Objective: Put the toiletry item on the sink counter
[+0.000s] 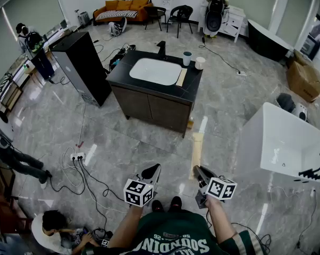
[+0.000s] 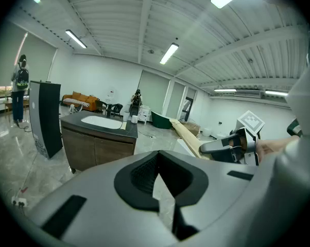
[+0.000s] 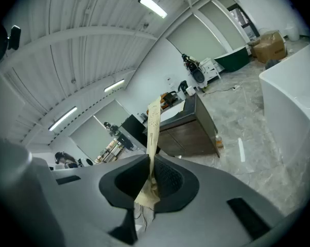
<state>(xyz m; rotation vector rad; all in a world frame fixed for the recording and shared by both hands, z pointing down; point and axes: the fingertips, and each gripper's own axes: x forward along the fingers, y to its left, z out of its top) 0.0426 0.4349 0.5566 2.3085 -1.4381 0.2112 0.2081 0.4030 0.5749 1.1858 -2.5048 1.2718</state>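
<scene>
The toiletry item is a long, thin beige strip [image 1: 196, 145] that sticks out forward from my right gripper [image 1: 198, 170], which is shut on its near end. In the right gripper view the strip [image 3: 153, 122] rises from between the pads of that gripper [image 3: 149, 161]. The left gripper view shows the same strip [image 2: 188, 135] beside the right gripper [image 2: 211, 148]. My left gripper [image 1: 153, 169] [image 2: 157, 156] is shut with nothing in it. The sink counter [image 1: 123, 74], dark with a white basin, stands well ahead of both grippers across bare floor.
On the counter are a flat beige item [image 1: 181, 77], a cup [image 1: 187, 58] and a white roll [image 1: 200, 62]. A black cabinet [image 1: 83, 68] stands to its left, a white bathtub [image 1: 282, 142] at the right. Cables and a power strip [image 1: 75, 156] lie left; a person [image 1: 53, 224] crouches there.
</scene>
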